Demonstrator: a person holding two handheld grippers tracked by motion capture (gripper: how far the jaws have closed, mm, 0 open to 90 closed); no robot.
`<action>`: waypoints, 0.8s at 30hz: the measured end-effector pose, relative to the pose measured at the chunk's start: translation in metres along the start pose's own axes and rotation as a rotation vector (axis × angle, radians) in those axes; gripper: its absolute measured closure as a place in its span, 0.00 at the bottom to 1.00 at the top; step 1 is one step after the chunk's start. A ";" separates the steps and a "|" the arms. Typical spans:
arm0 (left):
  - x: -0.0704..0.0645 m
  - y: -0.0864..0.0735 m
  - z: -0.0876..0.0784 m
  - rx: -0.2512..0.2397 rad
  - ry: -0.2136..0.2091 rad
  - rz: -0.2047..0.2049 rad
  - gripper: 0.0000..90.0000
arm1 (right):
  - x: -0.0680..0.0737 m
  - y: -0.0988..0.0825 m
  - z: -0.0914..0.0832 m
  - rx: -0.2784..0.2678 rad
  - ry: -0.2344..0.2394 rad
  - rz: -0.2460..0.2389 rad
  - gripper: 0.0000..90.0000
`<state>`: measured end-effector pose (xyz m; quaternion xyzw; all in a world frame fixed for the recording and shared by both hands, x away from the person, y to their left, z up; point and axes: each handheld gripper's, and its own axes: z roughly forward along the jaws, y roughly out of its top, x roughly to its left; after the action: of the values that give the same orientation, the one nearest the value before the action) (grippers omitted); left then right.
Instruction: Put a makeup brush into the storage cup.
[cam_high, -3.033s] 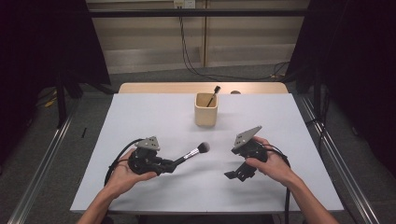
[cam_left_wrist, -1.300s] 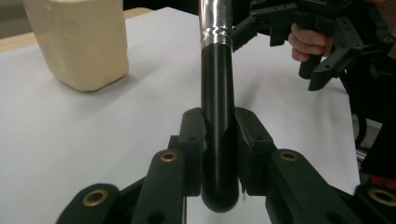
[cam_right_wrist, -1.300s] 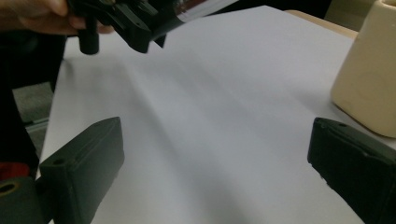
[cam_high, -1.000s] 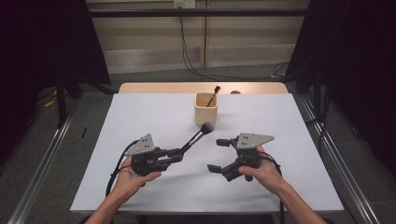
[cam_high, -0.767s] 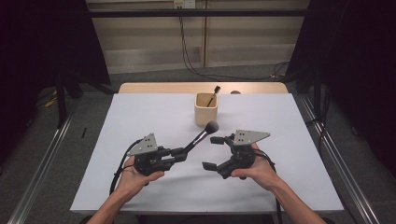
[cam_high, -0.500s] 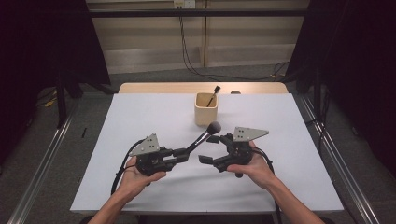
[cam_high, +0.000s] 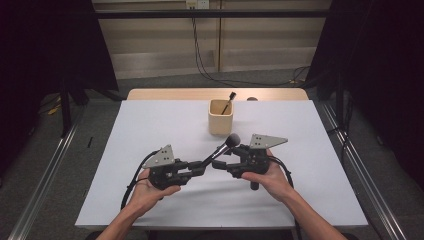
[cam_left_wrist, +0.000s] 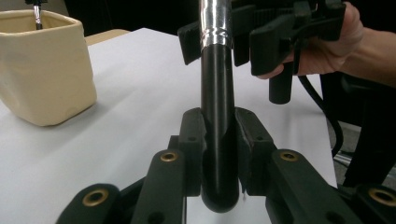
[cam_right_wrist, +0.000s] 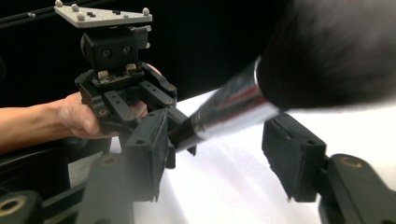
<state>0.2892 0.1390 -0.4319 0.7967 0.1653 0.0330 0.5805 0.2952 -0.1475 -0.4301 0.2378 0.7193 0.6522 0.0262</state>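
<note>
Dark curtains hang on both sides of the room, and pale wall panels with loose cables run behind the white table (cam_high: 150, 130). Its top is bare matte white, with a strip of wood at the far edge (metal rails lie on the grey floor along both sides).

Near the far edge, about midway across, stands a cream cup (cam_high: 220, 116) with a thin brush (cam_high: 229, 102) leaning in it. Everything else sits on the near side of that cup.

Nearer than the cup and to its left, the left gripper (cam_high: 196, 168) clamps the black handle end of a makeup brush (cam_high: 218, 151). The brush slants up toward the cup, off the table, its dark bristle head just short of the cup's base.

The right gripper (cam_high: 218, 164) comes in nearer than the cup and slightly right; its jaws have just been closing, and they straddle the silver ferrule without both pads pressing on it.
</note>
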 end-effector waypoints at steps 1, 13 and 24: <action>0.000 0.000 0.000 0.000 -0.003 0.003 0.83 | 0.000 0.000 0.000 -0.002 0.000 0.003 0.49; -0.001 -0.003 0.004 0.032 -0.004 0.036 0.83 | -0.004 -0.001 0.000 -0.004 0.033 0.046 0.67; -0.003 -0.005 0.009 0.055 0.003 0.053 0.82 | -0.003 0.000 -0.001 -0.015 0.058 0.074 0.74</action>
<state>0.2878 0.1315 -0.4387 0.8164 0.1457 0.0451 0.5570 0.2976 -0.1499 -0.4309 0.2451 0.7054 0.6648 -0.0169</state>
